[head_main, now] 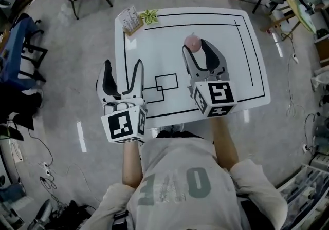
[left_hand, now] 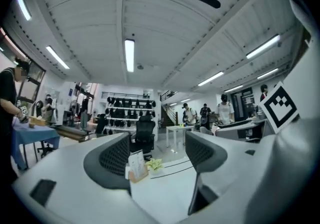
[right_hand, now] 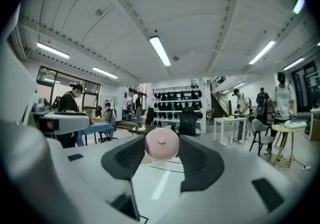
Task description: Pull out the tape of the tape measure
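Barely begun, I judge; the right gripper (head_main: 196,45) has its jaws closed on the round pink tape measure (right_hand: 161,143), held in the air over the white worktop (head_main: 231,54), toward 12 o'clock; no tape shows drawn out; the left gripper (head_main: 123,63), at 9 o'clock of it, has its jaws wide apart and empty; catching the tape's end and drawing it out remain.
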A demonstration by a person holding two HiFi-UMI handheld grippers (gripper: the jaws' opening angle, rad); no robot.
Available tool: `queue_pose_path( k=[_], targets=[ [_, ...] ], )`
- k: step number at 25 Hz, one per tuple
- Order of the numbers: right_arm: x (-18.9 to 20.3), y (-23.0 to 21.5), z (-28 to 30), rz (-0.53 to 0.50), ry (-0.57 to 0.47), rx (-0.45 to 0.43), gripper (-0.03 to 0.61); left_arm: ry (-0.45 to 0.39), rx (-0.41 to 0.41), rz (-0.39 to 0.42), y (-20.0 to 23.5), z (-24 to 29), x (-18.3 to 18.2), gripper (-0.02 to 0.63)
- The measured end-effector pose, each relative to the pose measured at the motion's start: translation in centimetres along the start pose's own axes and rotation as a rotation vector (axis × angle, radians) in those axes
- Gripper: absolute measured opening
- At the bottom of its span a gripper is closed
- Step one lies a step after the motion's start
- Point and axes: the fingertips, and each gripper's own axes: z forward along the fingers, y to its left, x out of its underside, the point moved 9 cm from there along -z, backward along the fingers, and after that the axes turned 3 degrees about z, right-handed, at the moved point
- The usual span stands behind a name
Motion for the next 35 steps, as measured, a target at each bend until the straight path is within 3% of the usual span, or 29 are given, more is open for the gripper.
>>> queue_pose_path(
  k=[5, 10, 15, 21, 24, 26, 31, 35],
  targets=[
    [-1.1, -3.6, -7.6, -0.007, -0.092, 0.153, 0.229, -0.084, 0.15, 0.019, -4.2, 1.8, -3.0, 0.331],
    [-0.6, -5.6, -12.3, -0.025, -0.101, 0.285, 0.229, -0.134, 0.238, 0.025, -6.9, 2.7, -4.1, 0.331],
    [0.2, -6.0, -14.0, -0.012, -0.097, 0.323, 0.229, -0.141, 0.284, 0.024, -8.1, 2.9, -4.5, 0.331],
    [-0.1, -5.5, -13.9, -0.029, -0.098, 0.3, 0.229, -0.145, 0.322, 0.044, -7.9, 3.0, -4.9, 0.331],
    [-0.2, -5.5, -13.7, -0.066, -0.095, 0.249, 0.229, -0.16, 0.396, 0.081, -7.9, 3.0, -4.9, 0.331],
    [-0.7, -5.4, -13.5, -0.114, -0.095, 0.166, 0.229, -0.176, 0.483, 0.11, -8.3, 2.9, -5.1, 0.331],
    [-2.2, -4.7, -13.0, -0.205, -0.102, -0.139, 0.229, -0.145, 0.82, 0.311, -10.3, 2.2, -4.7, 0.33],
    [-2.7, -3.1, -12.6, -0.295, -0.095, -0.33, 0.229, -0.094, 1.008, 0.169, -10.5, 1.5, -4.2, 0.318]
  ],
)
